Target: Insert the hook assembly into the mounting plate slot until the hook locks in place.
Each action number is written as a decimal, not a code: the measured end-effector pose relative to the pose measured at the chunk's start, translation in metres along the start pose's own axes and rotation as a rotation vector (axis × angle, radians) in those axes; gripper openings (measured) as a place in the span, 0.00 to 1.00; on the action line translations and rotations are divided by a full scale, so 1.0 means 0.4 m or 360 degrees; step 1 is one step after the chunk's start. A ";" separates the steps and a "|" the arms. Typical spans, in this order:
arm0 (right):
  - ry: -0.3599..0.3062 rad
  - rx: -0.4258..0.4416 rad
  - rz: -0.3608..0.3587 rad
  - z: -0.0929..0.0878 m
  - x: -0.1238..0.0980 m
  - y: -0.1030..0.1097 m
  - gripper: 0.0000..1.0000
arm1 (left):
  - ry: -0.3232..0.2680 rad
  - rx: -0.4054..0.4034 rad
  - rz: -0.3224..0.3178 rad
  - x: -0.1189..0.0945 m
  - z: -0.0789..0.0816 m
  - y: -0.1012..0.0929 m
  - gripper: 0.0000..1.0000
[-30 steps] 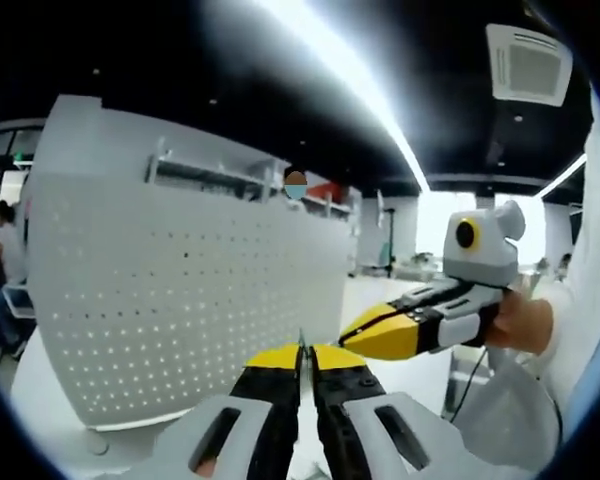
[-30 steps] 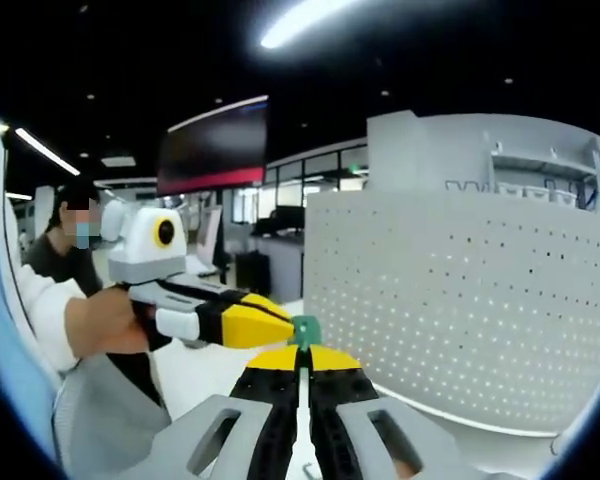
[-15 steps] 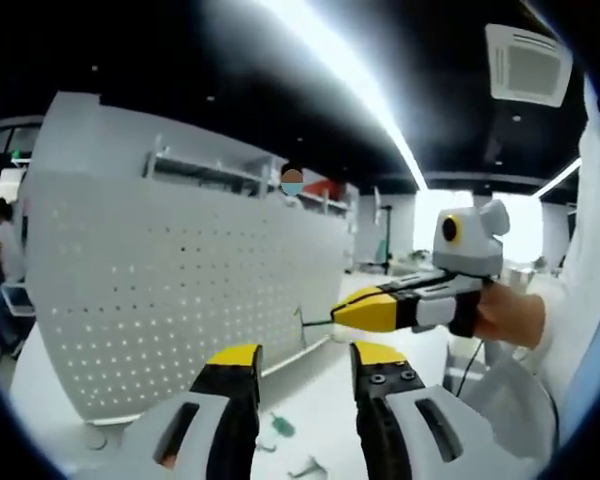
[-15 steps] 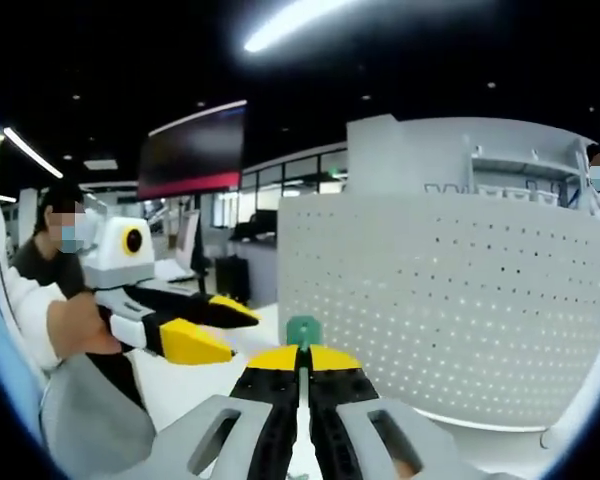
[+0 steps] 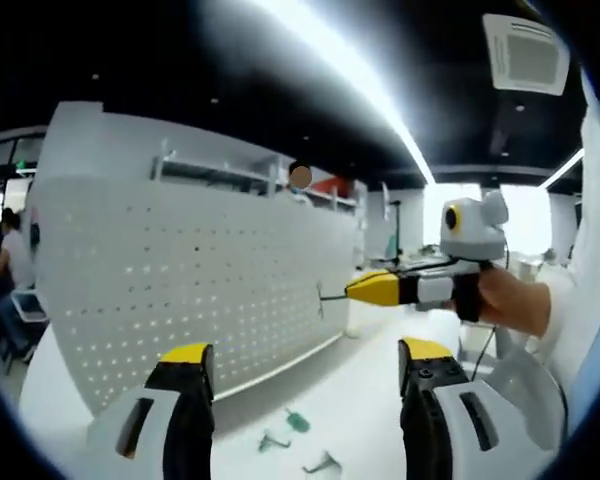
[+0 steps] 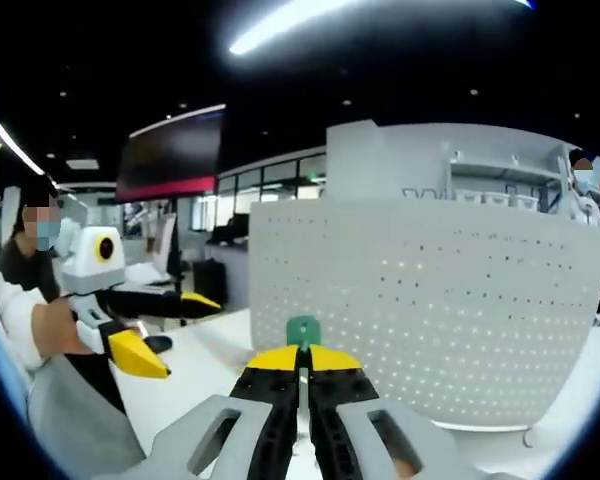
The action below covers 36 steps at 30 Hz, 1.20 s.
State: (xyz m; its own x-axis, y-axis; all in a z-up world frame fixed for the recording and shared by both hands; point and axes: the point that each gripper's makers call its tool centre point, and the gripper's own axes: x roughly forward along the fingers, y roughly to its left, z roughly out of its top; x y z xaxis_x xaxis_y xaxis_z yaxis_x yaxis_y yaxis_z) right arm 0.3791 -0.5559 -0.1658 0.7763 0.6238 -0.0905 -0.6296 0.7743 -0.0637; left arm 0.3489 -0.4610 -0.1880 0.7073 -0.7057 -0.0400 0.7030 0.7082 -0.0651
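The white perforated mounting plate [image 5: 180,290] stands upright on the table and also fills the right gripper view [image 6: 430,310]. My right gripper [image 6: 300,356] is shut on a green hook assembly [image 6: 302,331], whose green head sticks up above the yellow tips. In the left gripper view the right gripper [image 5: 355,291] comes in from the right, and the hook's thin wire end [image 5: 326,294] points at the plate, a little short of it. My left gripper [image 5: 305,352] stands wide open with nothing between its fingers. It also shows at the left [image 6: 165,330], apart from the hook.
Three loose green hook pieces [image 5: 298,421] lie on the white tabletop [image 5: 350,400] in front of the plate. A person's hand [image 5: 505,300] holds the right gripper. Other people sit in the background at desks [image 5: 10,290].
My left gripper has gone from shut to wide open and drawn away from the right one. The right gripper has kept the hook and carried it nearer the plate.
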 end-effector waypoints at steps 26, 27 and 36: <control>-0.0268 -0.0145 -0.0602 0.169 0.036 -0.324 0.00 | 0.0071 -0.0034 -0.0056 0.018 -0.063 -0.009 0.83; -0.0276 -0.0145 -0.0614 0.175 0.047 -0.334 0.00 | 0.0072 -0.0038 -0.0062 0.018 -0.066 -0.012 0.83; -0.0339 -0.0094 -0.0687 0.201 0.108 -0.378 0.00 | 0.0083 -0.0041 -0.0056 0.012 -0.079 -0.010 0.83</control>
State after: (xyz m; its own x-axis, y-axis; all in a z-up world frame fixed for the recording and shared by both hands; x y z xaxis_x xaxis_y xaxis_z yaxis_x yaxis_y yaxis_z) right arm 0.5102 -0.6373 -0.0803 0.9521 0.2595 0.1616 -0.2444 0.9637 -0.1073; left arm 0.3470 -0.4678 -0.2195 0.6769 -0.7307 -0.0889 0.7248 0.6827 -0.0931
